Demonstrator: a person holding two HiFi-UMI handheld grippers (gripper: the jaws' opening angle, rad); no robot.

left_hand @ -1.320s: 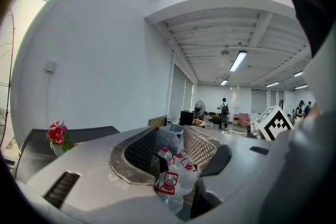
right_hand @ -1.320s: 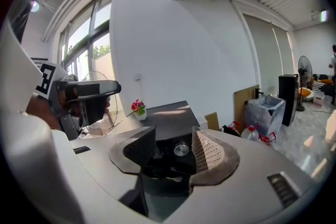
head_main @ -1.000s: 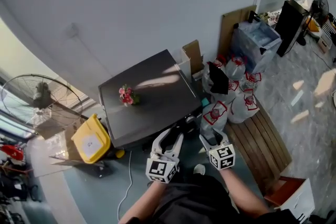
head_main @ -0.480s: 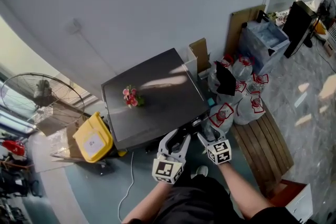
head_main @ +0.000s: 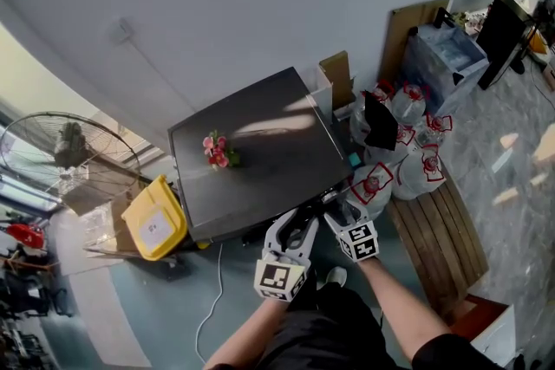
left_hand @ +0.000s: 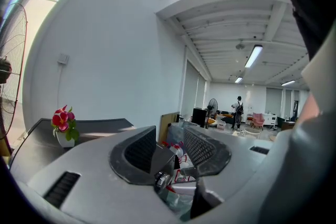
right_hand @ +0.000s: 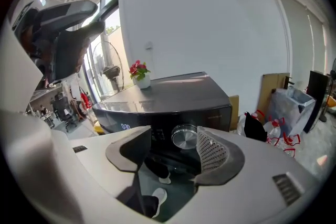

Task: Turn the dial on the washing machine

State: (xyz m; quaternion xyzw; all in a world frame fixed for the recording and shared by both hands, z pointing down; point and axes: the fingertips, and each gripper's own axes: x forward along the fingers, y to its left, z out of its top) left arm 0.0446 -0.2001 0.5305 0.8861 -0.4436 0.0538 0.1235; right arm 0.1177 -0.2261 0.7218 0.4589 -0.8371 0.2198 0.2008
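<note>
Dial [right_hand: 185, 137] plain in right gripper view, hidden overhead.

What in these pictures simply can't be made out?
- Setting of the dial: right gripper view, too small and shiny.
- Digits on the display: right gripper view, too small.
- Front of the washing machine: head view, hidden beneath its own top.
- Distant person: left gripper view, too small.

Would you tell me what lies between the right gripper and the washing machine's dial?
Only air: in the right gripper view, the right gripper, its jaws empty and just opened wider, frames the round silver dial.
</note>
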